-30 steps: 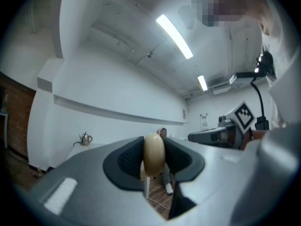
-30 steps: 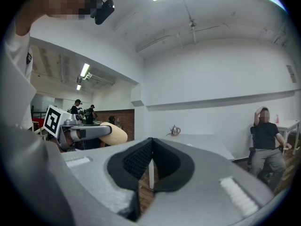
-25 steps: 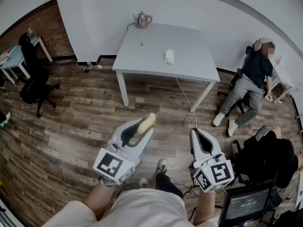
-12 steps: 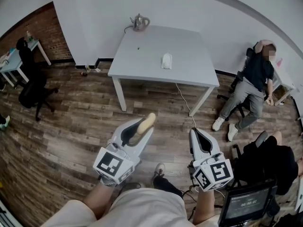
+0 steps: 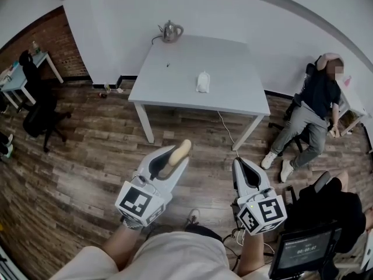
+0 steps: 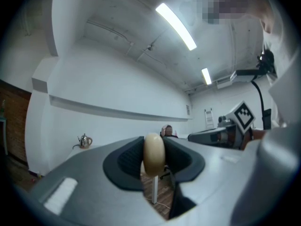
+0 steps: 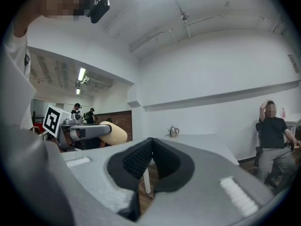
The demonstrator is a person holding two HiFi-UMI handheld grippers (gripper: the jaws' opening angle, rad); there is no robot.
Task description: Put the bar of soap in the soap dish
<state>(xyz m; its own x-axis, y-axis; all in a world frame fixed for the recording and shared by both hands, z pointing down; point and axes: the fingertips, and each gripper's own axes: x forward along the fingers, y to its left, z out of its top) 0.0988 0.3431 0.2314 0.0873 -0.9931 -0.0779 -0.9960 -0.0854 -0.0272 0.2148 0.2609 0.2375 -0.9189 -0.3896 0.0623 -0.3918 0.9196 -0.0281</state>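
A beige oval bar of soap (image 5: 181, 150) sticks out between the jaws of my left gripper (image 5: 177, 155), which is shut on it and held level over the wooden floor. In the left gripper view the soap (image 6: 154, 153) stands on edge between the dark pads. My right gripper (image 5: 240, 163) is beside it, shut and empty; its pads meet in the right gripper view (image 7: 151, 148), where the soap (image 7: 114, 132) shows at the left. A small white dish (image 5: 203, 81) lies near the middle of the white table (image 5: 233, 69) ahead, well beyond both grippers.
A metal kettle (image 5: 169, 32) stands at the table's far edge. A person (image 5: 315, 104) sits against the wall at the right. A black office chair (image 5: 41, 107) and a small table (image 5: 14, 77) are at the left. A screen (image 5: 300, 252) sits at the lower right.
The table and the floor have drifted nearer and lower in the head view as I move towards them. Both grippers keep their places in the view, soap still gripped.
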